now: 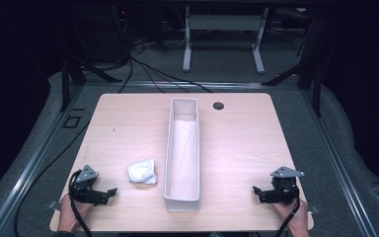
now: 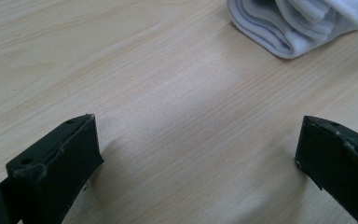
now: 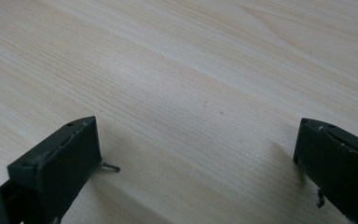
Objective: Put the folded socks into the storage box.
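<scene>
Left gripper (image 1: 109, 191): near table's front-left corner, held in the person's left hand (image 1: 74, 211); jaws wide apart, nothing between them, pointing right toward the sock bundle.
Left gripper, own view (image 2: 198, 140): both black jaws stand far apart over bare wood, low to the surface.
Right gripper (image 1: 256, 192): near front-right corner, held in right hand (image 1: 292, 215); jaws wide, empty, pointing left toward the bin.
Right gripper, own view (image 3: 196, 140): jaws spread over bare wood grain, nothing gripped.
Sock bundle (image 1: 142, 172): white, rolled or folded, lies on table just left of the bin, near the left gripper but apart from it.
Sock bundle, left gripper view (image 2: 303, 23): top right, ahead of the jaws, ribbed layered folds readable here; high view gives just a white lump.
Bin (image 1: 182, 202): long narrow white fabric bin, runs front to back at table middle, open top; seems to hold white material, cannot tell what.
Table (image 1: 237, 143): light wood, round cable hole (image 1: 218, 105) near far edge, right of the bin's far end.
In the way: bin stands between right gripper and sock bundle; bare tabletop between left gripper and the bundle.
Surroundings: grey carpet floor, black cables (image 1: 143, 69) beyond the far edge, white desk frame legs (image 1: 222, 39) at back, dark room.
</scene>
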`<action>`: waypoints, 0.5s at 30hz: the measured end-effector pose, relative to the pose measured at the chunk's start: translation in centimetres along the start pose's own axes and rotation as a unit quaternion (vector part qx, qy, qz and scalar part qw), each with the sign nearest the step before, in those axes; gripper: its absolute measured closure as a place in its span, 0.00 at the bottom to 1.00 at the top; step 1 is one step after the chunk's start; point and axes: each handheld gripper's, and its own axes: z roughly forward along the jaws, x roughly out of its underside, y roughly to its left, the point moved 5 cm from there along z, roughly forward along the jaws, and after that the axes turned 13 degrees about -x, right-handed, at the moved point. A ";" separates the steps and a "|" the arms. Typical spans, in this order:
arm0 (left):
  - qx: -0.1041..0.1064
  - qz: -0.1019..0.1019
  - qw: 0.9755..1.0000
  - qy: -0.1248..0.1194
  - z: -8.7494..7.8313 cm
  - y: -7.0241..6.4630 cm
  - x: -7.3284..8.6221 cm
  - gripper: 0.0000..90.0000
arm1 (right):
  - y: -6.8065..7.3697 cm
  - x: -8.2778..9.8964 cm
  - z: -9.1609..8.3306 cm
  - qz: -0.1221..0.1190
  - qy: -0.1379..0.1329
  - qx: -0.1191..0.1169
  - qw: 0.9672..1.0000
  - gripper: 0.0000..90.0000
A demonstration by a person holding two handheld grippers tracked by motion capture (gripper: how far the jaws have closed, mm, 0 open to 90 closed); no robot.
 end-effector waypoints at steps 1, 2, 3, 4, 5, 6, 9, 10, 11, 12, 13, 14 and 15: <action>0.000 0.000 1.000 0.000 0.0 0.0 0.0 0.00 | 0.0 0.0 0.0 0.004 0.004 -0.003 1.000 0.00; 0.000 0.000 1.000 0.000 0.0 0.0 0.0 0.00 | -0.1 0.0 0.1 0.004 -0.003 -0.004 1.000 0.00; 0.000 0.000 1.000 0.000 0.0 0.0 0.0 0.00 | -0.1 -0.1 0.1 0.003 -0.004 -0.003 1.000 0.00; 0.000 0.000 1.000 0.000 0.0 0.0 0.0 0.00 | -0.1 -0.1 0.1 0.003 -0.004 -0.003 1.000 0.00; 0.001 0.002 1.000 0.000 0.0 0.0 0.0 0.00 | -0.1 0.0 0.0 0.004 0.004 -0.007 1.000 0.00; 0.001 0.003 1.000 0.000 0.0 0.0 0.0 0.00 | -0.1 -0.1 0.1 0.003 -0.004 -0.003 1.000 0.00; 0.004 0.004 1.000 0.002 -0.1 0.0 0.0 0.00 | -0.1 0.0 0.0 0.004 0.004 -0.007 1.000 0.00; 0.008 0.008 1.000 0.008 -0.1 0.1 -0.1 0.00 | -0.1 0.0 0.0 0.004 0.003 -0.007 1.000 0.00; 0.012 0.010 1.000 0.011 -0.2 0.1 -0.1 0.00 | -0.1 0.0 0.0 0.004 0.004 -0.007 1.000 0.00; 0.012 0.010 1.000 0.011 -0.2 0.1 -0.1 0.00 | -0.1 0.0 0.0 0.004 0.004 -0.007 1.000 0.00; 0.015 0.017 1.000 0.015 -0.4 0.2 -0.3 0.00 | -0.1 0.0 0.0 0.004 0.004 -0.007 1.000 0.00; 0.017 0.018 1.000 0.017 -0.6 0.3 -0.5 0.00 | -0.1 0.0 0.0 0.004 0.004 -0.007 1.000 0.00; 0.017 0.018 1.000 0.017 -0.6 0.3 -0.5 0.00 | -0.1 0.0 0.0 0.004 0.004 -0.007 1.000 0.00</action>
